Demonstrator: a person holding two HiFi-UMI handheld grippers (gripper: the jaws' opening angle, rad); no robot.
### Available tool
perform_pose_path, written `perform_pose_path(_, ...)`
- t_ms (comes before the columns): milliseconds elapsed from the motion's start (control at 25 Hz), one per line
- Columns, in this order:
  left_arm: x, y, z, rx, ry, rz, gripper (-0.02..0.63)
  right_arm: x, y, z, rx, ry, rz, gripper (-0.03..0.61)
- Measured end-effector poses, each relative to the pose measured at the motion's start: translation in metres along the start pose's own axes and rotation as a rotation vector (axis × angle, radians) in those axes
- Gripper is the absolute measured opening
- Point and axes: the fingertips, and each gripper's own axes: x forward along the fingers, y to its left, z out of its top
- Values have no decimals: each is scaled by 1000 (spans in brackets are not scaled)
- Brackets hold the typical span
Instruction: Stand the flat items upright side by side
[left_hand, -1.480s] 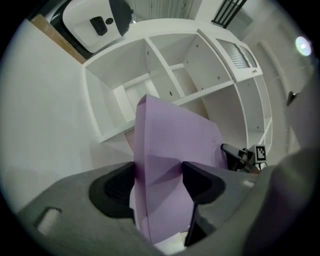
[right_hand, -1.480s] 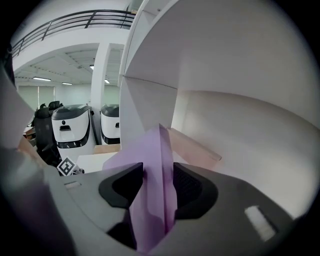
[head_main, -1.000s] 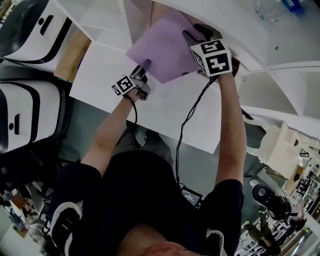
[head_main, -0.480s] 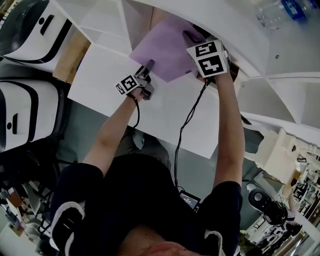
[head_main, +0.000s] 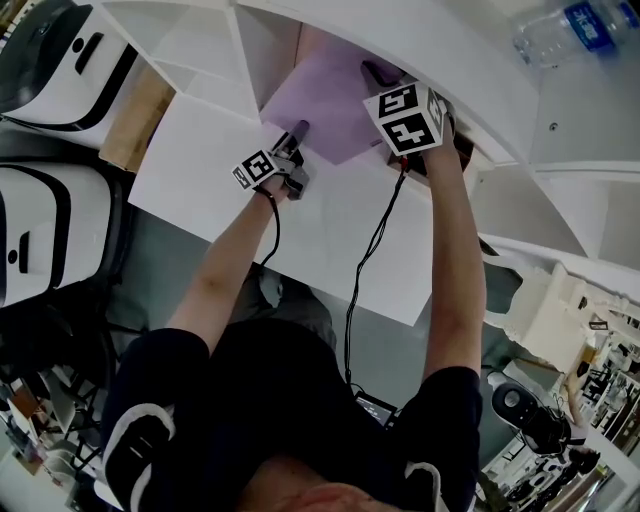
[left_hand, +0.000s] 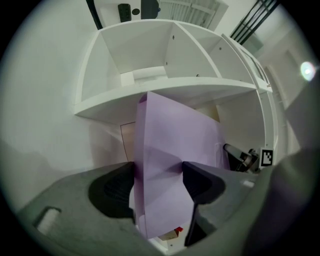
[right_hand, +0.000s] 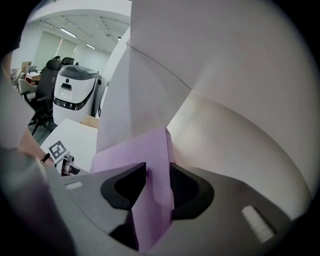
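Handling: the purple folder (head_main: 325, 105) looks light, thin and limp. It bows between the two grips in the left gripper view, so I judge it will sag or curl if held at one point only.
Where to hold: two spread grips on the near edge look best, one towards each corner, with the pads flat on the faces. A hard squeeze would likely crease it.
Surface: smooth and matt. It may slide between the pads if the pinch is loose.
Look: plain lilac, rectangular and unprinted. A fold or doubled leaf shows at the edge in the right gripper view.
Place: it is held off the desk (head_main: 320, 235) at the desk's far edge. Its far part is inside the mouth of a lower compartment of the white shelf (head_main: 262, 52), tilted rather than upright.
Left gripper (head_main: 298, 131): the jaws stand fairly wide, yet both pads press on the folder's near left corner, which bulges between them.
Right gripper (head_main: 376, 73): the jaws have just been closing and now pinch the folder's right edge, with the doubled edge between the pads.
Risk: the limp far edge could catch on the shelf's divider.
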Motion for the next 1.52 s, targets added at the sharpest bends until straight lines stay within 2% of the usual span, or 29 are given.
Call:
perform_pose_path(440,24,9,3,-46,-23,-9,308,24,-8,3,-65,11,-12,143)
perform_pose_path(840,37,24,2,-58,-29,32,308,46,-15,-7,-55,29,-13,129)
perform_pose_path(1280,61,37,5,-106,-38,71,293,62,-16,4,-96,2,-22,118)
perform_pose_path(1520,77,43,8,-136,-28,96,281,70,-15,11,-154,-15,-49,118)
